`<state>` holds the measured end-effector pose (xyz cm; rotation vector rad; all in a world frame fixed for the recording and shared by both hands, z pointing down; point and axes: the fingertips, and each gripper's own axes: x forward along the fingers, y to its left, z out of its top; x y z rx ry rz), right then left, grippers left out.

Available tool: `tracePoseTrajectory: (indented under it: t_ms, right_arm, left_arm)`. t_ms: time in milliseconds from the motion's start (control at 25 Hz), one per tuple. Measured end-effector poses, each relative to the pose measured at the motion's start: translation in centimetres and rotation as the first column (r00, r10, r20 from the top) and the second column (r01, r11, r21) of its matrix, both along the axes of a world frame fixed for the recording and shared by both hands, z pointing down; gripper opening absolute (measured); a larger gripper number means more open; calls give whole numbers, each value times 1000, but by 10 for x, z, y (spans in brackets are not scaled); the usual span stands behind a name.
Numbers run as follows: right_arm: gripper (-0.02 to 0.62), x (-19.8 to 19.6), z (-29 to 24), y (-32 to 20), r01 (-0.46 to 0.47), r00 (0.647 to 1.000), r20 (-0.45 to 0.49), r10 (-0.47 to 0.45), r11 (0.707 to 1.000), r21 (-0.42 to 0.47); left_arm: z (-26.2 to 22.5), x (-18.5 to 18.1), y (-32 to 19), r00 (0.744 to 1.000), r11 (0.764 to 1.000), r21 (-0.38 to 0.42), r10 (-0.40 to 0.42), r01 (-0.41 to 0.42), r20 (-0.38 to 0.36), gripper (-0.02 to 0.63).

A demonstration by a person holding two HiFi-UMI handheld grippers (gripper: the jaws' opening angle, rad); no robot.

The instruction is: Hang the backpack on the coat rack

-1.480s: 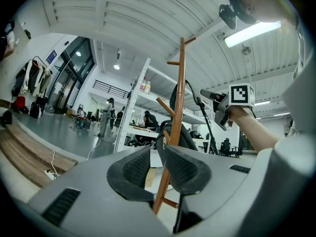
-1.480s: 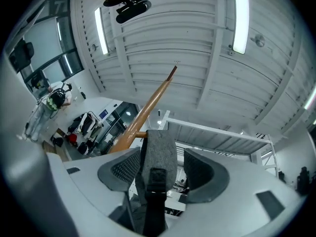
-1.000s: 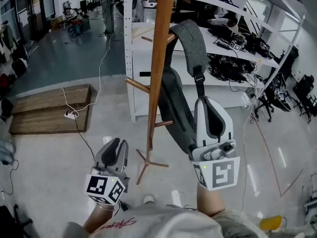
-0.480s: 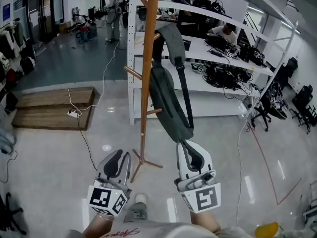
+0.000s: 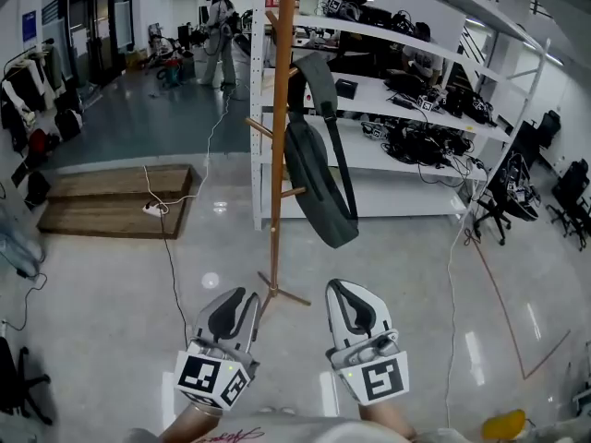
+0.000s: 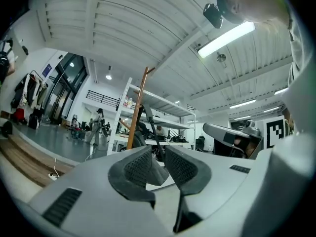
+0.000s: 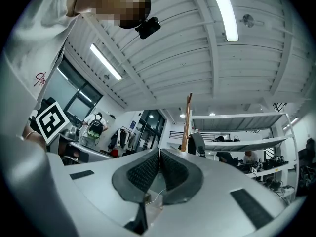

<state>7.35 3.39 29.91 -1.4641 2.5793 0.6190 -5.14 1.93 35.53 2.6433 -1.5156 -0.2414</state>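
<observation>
Left gripper (image 6: 158,152): pads narrowly apart, nothing between them, only the distant rack shows through the gap. Right gripper (image 7: 159,153): pads pressed together, empty. Neither touches anything. The backpack (image 5: 317,173) is dead ahead of both and well apart from them. It hangs by its strap (image 5: 312,67) off an upper peg of the coat rack (image 5: 279,155), on the rack's right side. The backpack's long axis is near vertical and leans a little right toward the bottom; its lower end is clear of the floor (image 5: 120,284). In the head view the right gripper sits almost under that lower end, so it's the nearer of the 2; the left lines up with the rack's feet. Both are held low in front of the person, side by side, pointing forward at the rack: left about level, right tipped slightly up. My read is that the hang is done, no grip left to release. Any follow-up would be a reach forward and up, right hand first. White shelving (image 5: 416,118) stands behind the rack.
</observation>
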Motion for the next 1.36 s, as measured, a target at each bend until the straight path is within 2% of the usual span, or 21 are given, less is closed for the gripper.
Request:
tracePoseTrajectory:
  t_ms: [80,160,360,1080,1240,1360]
  right_arm:
    - [18,-4,1,4,-5,1000,-5,5,1000,-7]
    - [18,-12,1,7,-1,1000,28,2,1000,-29]
    - [18,-28,-6,21,36,998,54,-36,999,-3]
    - [18,-30,-1,40,43,998,42,-43,999,-16]
    - [18,-33,-2,42,49,999,6,-49,999,20]
    - [18,-36,-2,42,60,998,30,-61,998,9]
  left_arm:
    - [-3,-3,4,1000,1000,13,4,-4,1,94]
    - [-8,-8,7,1000,1000,27,3,-3,3,94]
    - [-11,-13,20,1000,1000,23,12,-12,-7,94]
    - [-5,-12,35,1000,1000,2,10,-10,-10,94]
    - [-4,-13,37,1000,1000,-5,4,-4,-11,94]
    - [-4,-15,36,1000,1000,-5,1,-2,-8,94]
